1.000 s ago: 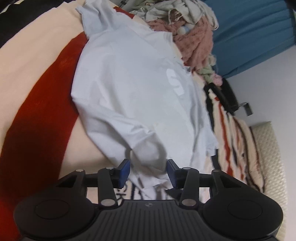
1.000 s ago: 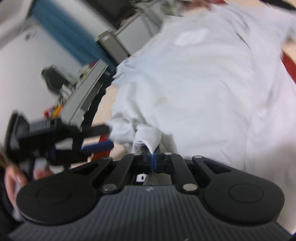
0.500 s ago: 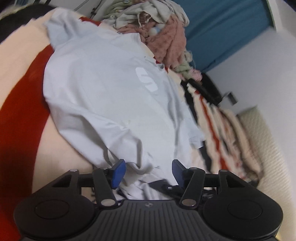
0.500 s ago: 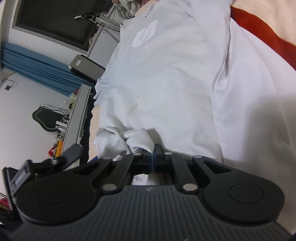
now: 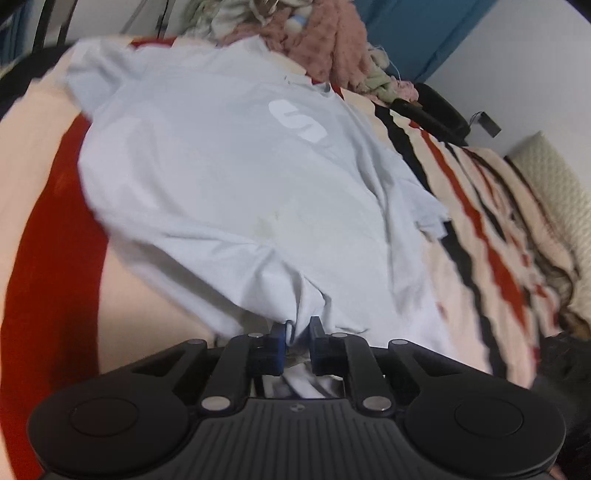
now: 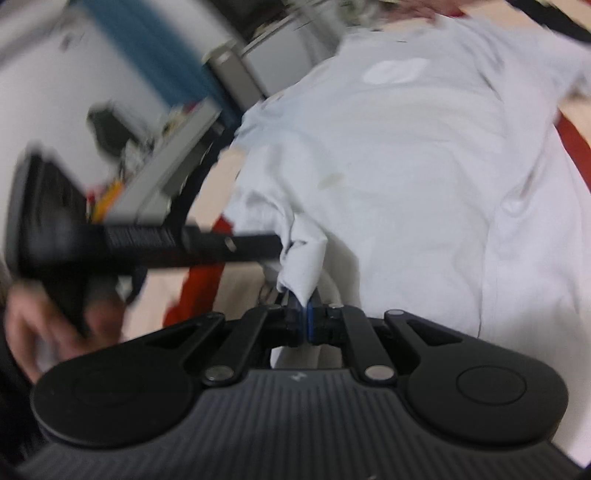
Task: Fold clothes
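Note:
A pale blue T-shirt [image 5: 229,177] with a white logo [image 5: 297,120] lies spread on a striped bedspread [image 5: 48,229]. My left gripper [image 5: 297,332] is shut on a bunched part of the shirt's near hem, cloth pinched between the blue pads. In the right wrist view the same T-shirt [image 6: 406,166] fills the frame, and my right gripper [image 6: 306,319] is shut on a fold of its hem. The left gripper [image 6: 255,245] reaches in from the left there and meets the same bunch of cloth, held by a hand [image 6: 55,332].
A heap of pink and pale clothes [image 5: 314,40] lies beyond the shirt's collar. A blue curtain [image 5: 406,33] and white wall stand behind. A dark object [image 5: 432,114] rests on the bedspread at right. Grey furniture [image 6: 173,173] and clutter stand left in the right wrist view.
My left gripper has gone from open around the hem to shut on it. The right gripper stays shut on the hem, and both views shifted as the shirt was drawn nearer.

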{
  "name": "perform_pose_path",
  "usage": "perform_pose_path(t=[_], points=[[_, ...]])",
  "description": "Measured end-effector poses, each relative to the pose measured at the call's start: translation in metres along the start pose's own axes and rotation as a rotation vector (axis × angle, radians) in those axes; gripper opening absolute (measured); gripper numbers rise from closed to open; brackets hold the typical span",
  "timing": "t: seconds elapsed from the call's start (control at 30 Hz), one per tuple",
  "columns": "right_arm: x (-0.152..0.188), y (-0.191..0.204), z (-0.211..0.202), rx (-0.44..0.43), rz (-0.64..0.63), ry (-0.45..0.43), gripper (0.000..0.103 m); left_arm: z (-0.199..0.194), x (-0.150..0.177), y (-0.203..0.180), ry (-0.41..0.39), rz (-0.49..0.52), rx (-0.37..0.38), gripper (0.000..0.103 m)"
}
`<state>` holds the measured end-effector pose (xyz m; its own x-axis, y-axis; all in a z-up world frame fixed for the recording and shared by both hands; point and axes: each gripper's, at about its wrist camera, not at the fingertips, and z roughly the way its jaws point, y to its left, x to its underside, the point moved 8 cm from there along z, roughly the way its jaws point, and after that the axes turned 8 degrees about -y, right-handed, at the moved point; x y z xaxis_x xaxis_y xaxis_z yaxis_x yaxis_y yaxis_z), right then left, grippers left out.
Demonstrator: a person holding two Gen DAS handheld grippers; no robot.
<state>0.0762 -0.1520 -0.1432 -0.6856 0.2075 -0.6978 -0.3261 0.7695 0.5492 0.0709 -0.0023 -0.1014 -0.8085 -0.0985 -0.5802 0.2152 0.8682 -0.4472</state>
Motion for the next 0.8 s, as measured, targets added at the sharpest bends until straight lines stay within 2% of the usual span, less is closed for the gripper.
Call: perform_pose_path(t=[0.1,0.23,0.37,0.47,0.5,0.53,0.57,0.6,0.63,0.67,0.73,0.77,0.8], points=[[0.008,0.028,-0.009,-0.030,-0.097,0.020,0.006,-0.039,0.000,0.008,0.046,-0.061,0.027,0.010],[0.026,0.064,-0.012,-0.054,-0.213,0.081,0.006,-0.086,0.015,0.041,0.172,-0.084,-0.040,0.010],[0.024,0.070,-0.018,-0.030,-0.233,0.080,0.008,-0.103,0.041,0.072,0.248,-0.017,-0.185,0.009],[0.021,0.071,-0.023,-0.009,-0.241,0.073,0.013,-0.108,0.044,0.077,0.239,-0.016,-0.172,0.010],[0.020,0.072,-0.025,-0.001,-0.243,0.070,0.015,-0.110,0.041,0.075,0.221,0.002,-0.171,0.013],[0.019,0.073,-0.027,0.006,-0.246,0.068,0.033,-0.113,0.037,0.072,0.193,0.035,-0.184,0.022],[0.018,0.073,-0.028,0.013,-0.248,0.066,0.055,-0.116,0.033,0.069,0.161,0.064,-0.185,0.030],[0.017,0.074,-0.030,0.020,-0.251,0.063,0.063,-0.119,0.029,0.065,0.129,0.090,-0.181,0.045],[0.016,0.075,-0.032,0.027,-0.254,0.061,0.070,-0.122,0.024,0.061,0.093,0.111,-0.179,0.050],[0.015,0.075,-0.034,0.034,-0.256,0.059,0.071,-0.123,0.019,0.052,0.055,0.131,-0.183,0.052],[0.013,0.077,-0.037,0.049,-0.262,0.054,0.071,-0.124,0.006,0.035,-0.027,0.172,-0.181,0.066],[0.012,0.077,-0.039,0.056,-0.264,0.052,0.071,-0.123,-0.002,0.024,-0.075,0.183,-0.175,0.068],[0.004,0.076,-0.045,0.069,-0.267,0.025,0.071,-0.122,-0.010,0.013,-0.125,0.191,-0.169,0.075]])
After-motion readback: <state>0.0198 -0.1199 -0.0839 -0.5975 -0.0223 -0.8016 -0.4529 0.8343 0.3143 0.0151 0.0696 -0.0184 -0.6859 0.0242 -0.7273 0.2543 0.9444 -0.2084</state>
